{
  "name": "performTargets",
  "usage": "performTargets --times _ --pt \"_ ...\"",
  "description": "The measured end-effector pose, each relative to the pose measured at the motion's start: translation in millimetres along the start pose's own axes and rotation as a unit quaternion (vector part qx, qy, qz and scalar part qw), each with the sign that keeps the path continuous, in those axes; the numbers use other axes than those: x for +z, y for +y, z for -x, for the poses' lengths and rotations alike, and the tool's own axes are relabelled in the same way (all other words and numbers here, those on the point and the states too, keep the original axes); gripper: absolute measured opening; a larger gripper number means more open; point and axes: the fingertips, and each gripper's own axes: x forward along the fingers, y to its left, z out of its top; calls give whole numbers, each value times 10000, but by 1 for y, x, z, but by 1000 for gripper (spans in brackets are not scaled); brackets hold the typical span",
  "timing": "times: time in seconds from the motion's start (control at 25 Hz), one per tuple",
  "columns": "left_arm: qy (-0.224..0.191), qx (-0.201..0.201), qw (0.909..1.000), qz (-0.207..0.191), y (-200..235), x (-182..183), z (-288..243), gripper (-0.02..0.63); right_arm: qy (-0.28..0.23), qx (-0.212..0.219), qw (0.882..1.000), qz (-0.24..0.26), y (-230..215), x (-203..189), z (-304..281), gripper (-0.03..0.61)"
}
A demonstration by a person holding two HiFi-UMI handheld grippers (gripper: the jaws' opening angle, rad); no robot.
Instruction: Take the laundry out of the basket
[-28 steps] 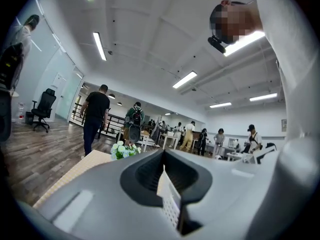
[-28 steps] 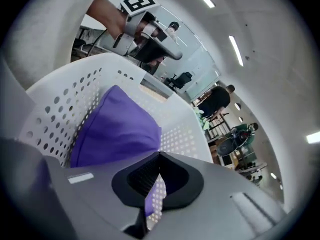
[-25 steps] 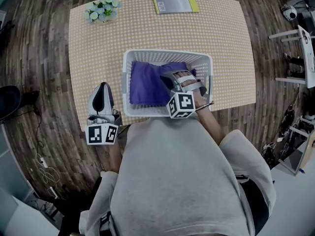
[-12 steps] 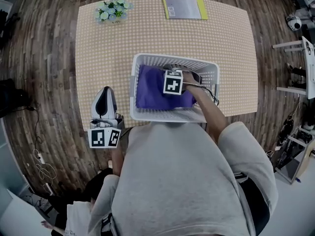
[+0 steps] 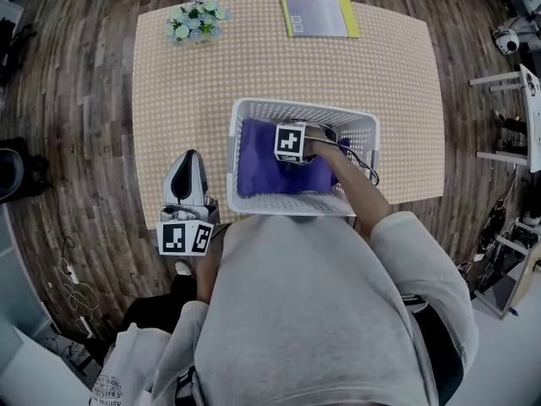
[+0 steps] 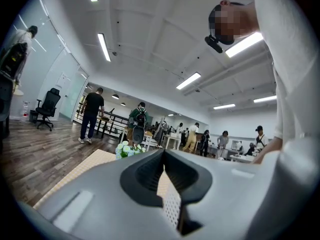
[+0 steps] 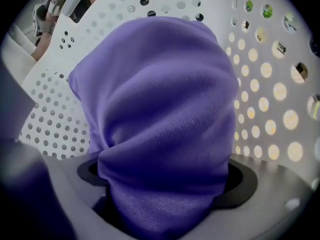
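Note:
A white perforated laundry basket (image 5: 254, 106) stands at the near edge of the table, with a purple cloth (image 5: 258, 163) inside. My right gripper (image 5: 296, 146) points steeply down into the basket, its marker cube on top. In the right gripper view its jaws (image 7: 165, 184) have just opened wide, and the bunched purple cloth (image 7: 160, 109) bulges up between them without being clamped. My left gripper (image 5: 188, 172) hovers level to the left of the basket, off the table's near edge. Its fingertips (image 6: 163, 154) meet, with nothing between them.
The dotted table (image 5: 186, 91) carries a bunch of flowers (image 5: 196, 22) at the far left corner and a grey and yellow booklet (image 5: 319, 15) at the far edge. White furniture (image 5: 507, 100) stands to the right on the wooden floor. Several people walk about in the background of the left gripper view.
The right gripper has tipped from lying over the basket's near rim to pointing down, and has sunk into the purple cloth. The left gripper has stayed where it was.

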Motion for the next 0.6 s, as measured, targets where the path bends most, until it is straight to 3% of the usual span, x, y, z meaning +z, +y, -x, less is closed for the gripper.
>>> performTargets --times 0.04,0.16,0.24,0.44,0.6 --pt "-6 -19 10000 0 -1 0 -1 11 -6 48 10000 68 2 0 0 583" --pt "-15 -30 10000 -14 -2 0 -1 11 27 389 9988 296 17 2 2 425" --pt "-39 -13 10000 -13 -2 2 0 11 -6 564 9975 422 29 2 3 373" --pt "-165 29 9999 5 -1 8 5 11 -512 611 9957 479 40 7 16 275" --pt "-221 35 9997 13 -3 8 4 11 -1089 346 9927 389 47 13 32 232"
